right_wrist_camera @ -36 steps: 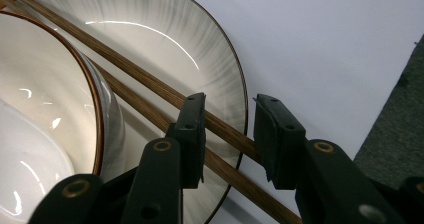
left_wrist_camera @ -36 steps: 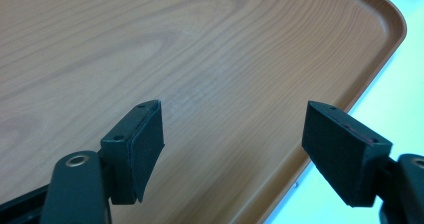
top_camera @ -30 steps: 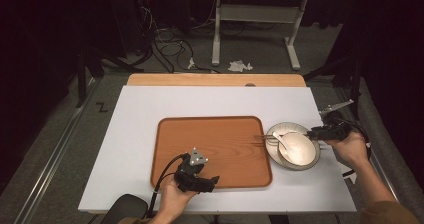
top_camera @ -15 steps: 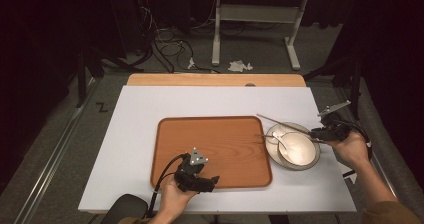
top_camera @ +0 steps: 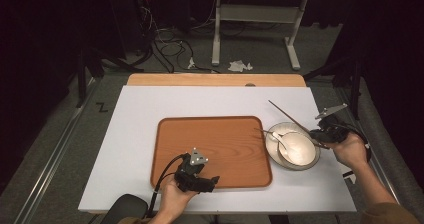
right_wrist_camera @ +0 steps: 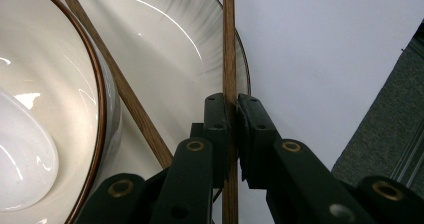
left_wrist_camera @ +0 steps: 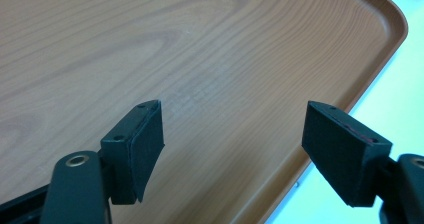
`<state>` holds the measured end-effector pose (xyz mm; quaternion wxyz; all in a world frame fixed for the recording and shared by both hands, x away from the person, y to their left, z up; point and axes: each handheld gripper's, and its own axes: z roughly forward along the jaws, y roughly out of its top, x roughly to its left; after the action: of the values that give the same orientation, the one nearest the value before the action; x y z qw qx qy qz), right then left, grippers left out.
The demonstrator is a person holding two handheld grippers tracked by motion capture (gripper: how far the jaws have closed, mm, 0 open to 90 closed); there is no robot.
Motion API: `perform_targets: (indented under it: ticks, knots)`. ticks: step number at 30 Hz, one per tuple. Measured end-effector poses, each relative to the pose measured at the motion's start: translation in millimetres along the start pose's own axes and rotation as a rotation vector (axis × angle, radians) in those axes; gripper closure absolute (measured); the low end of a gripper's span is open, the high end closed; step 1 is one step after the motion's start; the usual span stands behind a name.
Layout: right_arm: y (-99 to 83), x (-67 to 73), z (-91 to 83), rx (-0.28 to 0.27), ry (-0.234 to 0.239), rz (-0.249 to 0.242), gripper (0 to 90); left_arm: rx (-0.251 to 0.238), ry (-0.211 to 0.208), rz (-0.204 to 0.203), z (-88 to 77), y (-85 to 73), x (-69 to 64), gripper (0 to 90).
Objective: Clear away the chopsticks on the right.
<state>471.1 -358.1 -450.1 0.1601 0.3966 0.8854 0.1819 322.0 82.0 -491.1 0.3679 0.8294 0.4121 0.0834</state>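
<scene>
**One chopstick held up over the plate**

The right gripper (top_camera: 320,136) is at the right side of the white desk (top_camera: 125,134). Its two black jaws are squeezed tight on a thin wooden chopstick (right_wrist_camera: 229,44). In the high view that chopstick (top_camera: 290,118) slants up and away to the left, over the back edge of the plate (top_camera: 272,134). A person's right hand (top_camera: 347,149) holds this gripper.

A second chopstick (right_wrist_camera: 112,76) lies across the plate, and its near end sits by the gripper's jaws. The right gripper view does not make clear if the jaws touch it.

The plate (right_wrist_camera: 165,44) is pale with a dark rim. A bowl (top_camera: 299,149) sits on it, and a white spoon (top_camera: 280,140) rests in the bowl. The plate is just to the right of the brown wooden tray (top_camera: 215,134), very close to the tray's edge.

The left gripper (top_camera: 197,176) is over the front part of the tray (left_wrist_camera: 150,44), near its front edge. Its jaws are spread wide apart and hold nothing. The person's left hand (top_camera: 172,199) holds it from below.
</scene>
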Motion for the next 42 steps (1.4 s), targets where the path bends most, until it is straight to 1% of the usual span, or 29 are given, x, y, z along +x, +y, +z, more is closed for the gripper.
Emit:
perform_targets:
  ticks: [4,5,11,12,13,14,15,16,17,19,20,21,22,26,27,28,29,30,31,32,33,34,35,36,38,39,40,41,42]
  knots:
    - [-1.0,0.4,-1.0,-0.017,-0.007,0.003,85.1,0.000,0.002,-0.001,0.2,0.0,-0.1,24.9]
    - [-1.5,1.0,-3.6,-0.039,-0.008,0.021,85.2,-0.001,0.001,-0.002,0.3,0.1,-0.2,25.0]
    - [-1.7,7.6,-20.0,-0.096,-0.020,0.027,85.2,0.000,-0.001,0.002,-1.3,0.3,0.1,25.0]
    - [-1.7,7.6,-20.0,-0.096,-0.020,0.027,85.2,0.000,-0.001,0.002,-1.3,0.3,0.1,25.0]
    - [-1.5,12.0,-27.4,-0.128,-0.022,0.026,85.2,-0.004,-0.003,0.002,-1.3,0.3,0.0,25.0]
    - [-1.5,12.0,-27.4,-0.128,-0.022,0.026,85.2,-0.004,-0.003,0.002,-1.3,0.3,0.0,25.0]
    - [-1.1,18.0,-34.0,-0.148,-0.023,0.031,85.3,-0.003,-0.005,0.004,-1.5,0.5,-0.9,25.0]
    - [-0.9,20.6,-37.1,-0.157,-0.024,0.020,85.2,-0.001,-0.006,0.008,-1.9,0.8,-1.3,25.0]
    - [-0.3,24.0,-40.4,-0.168,-0.024,0.024,85.2,-0.001,-0.005,0.015,-2.4,0.9,-1.5,25.0]
    - [0.9,30.7,-47.8,-0.191,-0.019,0.026,85.2,-0.009,-0.006,0.011,-2.5,0.7,-2.5,25.0]
    - [0.9,30.7,-47.8,-0.191,-0.019,0.026,85.2,-0.009,-0.006,0.011,-2.5,0.7,-2.5,24.9]
    - [2.2,37.2,-55.5,-0.215,-0.008,0.028,85.2,-0.009,-0.008,0.011,-2.7,0.9,-1.8,24.9]
    - [2.8,40.6,-58.8,-0.228,-0.004,0.018,85.2,-0.008,-0.010,0.009,-2.7,1.1,-1.5,24.9]
    - [5.2,56.7,-68.8,-0.250,0.008,0.009,85.2,-0.009,-0.009,0.018,-4.6,1.1,-1.9,25.0]
    - [5.2,56.7,-68.8,-0.250,0.008,0.009,85.2,-0.009,-0.009,0.018,-4.6,1.1,-1.9,25.0]
    - [6.0,64.4,-73.0,-0.260,0.022,0.020,85.2,-0.007,-0.007,0.022,-5.1,1.1,-1.6,24.9]
    - [6.0,64.4,-73.0,-0.260,0.022,0.020,85.2,-0.010,-0.007,0.018,-4.9,1.1,-1.8,24.9]
    - [6.5,67.1,-75.0,-0.270,0.025,0.007,85.2,-0.010,-0.007,0.018,-4.7,1.3,-1.6,24.9]
    - [7.0,75.4,-78.6,-0.289,0.040,0.005,85.2,-0.008,-0.009,0.016,-4.1,1.5,-1.3,25.0]
    - [7.0,75.4,-78.6,-0.289,0.040,0.005,85.2,-0.004,-0.008,0.015,-3.3,1.6,-1.2,25.0]
    - [7.6,83.9,-81.8,-0.285,0.046,-0.003,85.2,-0.002,-0.007,0.019,-2.7,1.6,-1.3,25.0]
    - [7.8,87.8,-82.8,-0.293,0.055,-0.002,85.2,-0.005,-0.010,0.018,-2.8,1.5,-1.7,25.0]
    - [7.8,87.8,-82.8,-0.293,0.055,-0.002,85.2,-0.005,-0.010,0.018,-2.8,1.5,-1.7,25.0]
    - [8.0,91.1,-84.5,-0.298,0.059,-0.011,85.2,-0.007,-0.008,0.018,-3.0,1.3,-1.9,25.0]
    - [8.3,101.9,-89.0,-0.304,0.071,-0.013,85.2,-0.009,-0.007,0.019,-3.9,1.1,-1.9,25.0]
    - [8.3,101.9,-89.0,-0.304,0.071,-0.013,85.2,-0.009,-0.007,0.019,-3.9,1.1,-1.9,25.0]
    - [8.9,109.1,-88.8,-0.300,0.079,-0.016,85.1,-0.010,-0.009,0.016,-3.8,1.3,-2.0,24.9]
    - [8.9,109.1,-88.8,-0.300,0.079,-0.016,85.1,-0.010,-0.009,0.016,-3.8,1.3,-2.0,25.0]
    - [9.1,112.6,-88.2,-0.296,0.080,-0.014,85.1,-0.010,-0.009,0.016,-3.8,1.3,-2.0,25.0]
